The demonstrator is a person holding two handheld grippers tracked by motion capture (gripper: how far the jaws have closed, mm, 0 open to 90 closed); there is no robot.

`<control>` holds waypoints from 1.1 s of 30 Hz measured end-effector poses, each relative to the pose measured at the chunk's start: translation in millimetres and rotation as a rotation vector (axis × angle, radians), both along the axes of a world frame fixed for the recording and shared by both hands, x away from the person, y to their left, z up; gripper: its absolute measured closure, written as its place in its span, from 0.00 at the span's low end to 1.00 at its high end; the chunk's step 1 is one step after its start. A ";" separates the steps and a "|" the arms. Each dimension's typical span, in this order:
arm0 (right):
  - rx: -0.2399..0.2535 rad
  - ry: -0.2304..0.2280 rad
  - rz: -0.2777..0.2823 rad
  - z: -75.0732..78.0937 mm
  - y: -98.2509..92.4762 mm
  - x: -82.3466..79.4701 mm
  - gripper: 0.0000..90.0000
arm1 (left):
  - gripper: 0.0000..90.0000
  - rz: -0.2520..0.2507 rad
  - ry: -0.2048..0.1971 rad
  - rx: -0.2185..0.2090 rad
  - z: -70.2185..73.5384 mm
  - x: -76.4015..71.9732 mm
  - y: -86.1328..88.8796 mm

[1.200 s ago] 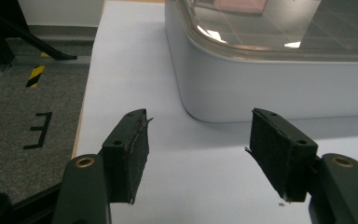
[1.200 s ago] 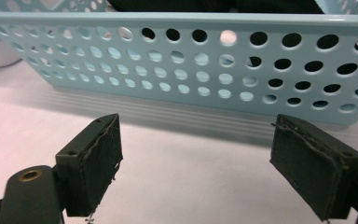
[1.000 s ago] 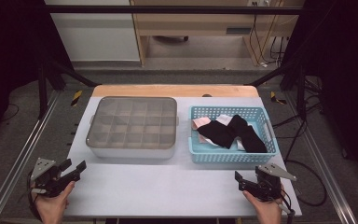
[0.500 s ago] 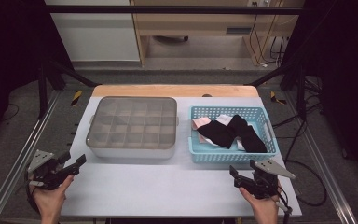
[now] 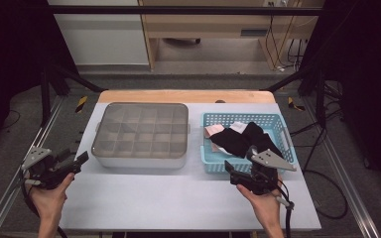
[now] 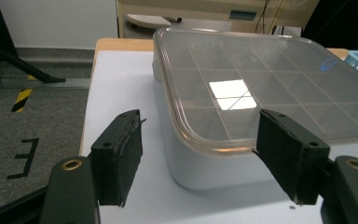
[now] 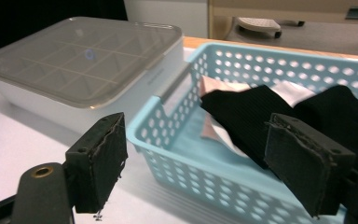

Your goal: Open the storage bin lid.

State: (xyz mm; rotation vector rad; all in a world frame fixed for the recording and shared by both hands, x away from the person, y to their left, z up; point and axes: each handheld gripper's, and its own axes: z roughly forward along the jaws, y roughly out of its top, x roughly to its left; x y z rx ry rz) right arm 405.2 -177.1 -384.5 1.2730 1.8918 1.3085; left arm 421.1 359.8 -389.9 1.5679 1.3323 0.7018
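Note:
A grey box with a translucent lid over a grid of compartments (image 5: 141, 134) (image 6: 261, 84) (image 7: 74, 56) stands mid-table. To its right a light-blue perforated basket (image 5: 206, 144) (image 7: 205, 182) holds black cloth (image 5: 243, 139) (image 7: 251, 112) over white and pink pieces. My left gripper (image 5: 79, 161) (image 6: 200, 135) hovers off the box's front left corner. Its jaws have just been opening, with nothing between them. My right gripper (image 5: 230, 172) (image 7: 200, 140) is open and empty just before the basket's front wall.
The white table (image 5: 178, 198) has bare surface in front of the box and basket. A wooden strip runs along its far edge. Aluminium rails flank both sides, and a cable trails from the right gripper.
Both hands have lifted and moved farther onto the table. The right gripper shifted left toward the basket's front; the left gripper came nearer the box corner.

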 end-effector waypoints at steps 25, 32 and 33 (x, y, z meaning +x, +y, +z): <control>0.015 0.009 0.069 17.0 61.3 49.9 0.28 | 0.34 -0.011 0.014 0.041 11.3 40.5 -7.3; 0.020 0.009 0.076 19.6 83.6 66.6 0.28 | 0.35 -0.006 0.015 0.033 11.9 54.1 -4.3; 0.019 0.009 0.074 19.3 85.7 69.2 0.29 | 0.35 -0.002 0.015 0.031 11.5 56.1 -3.8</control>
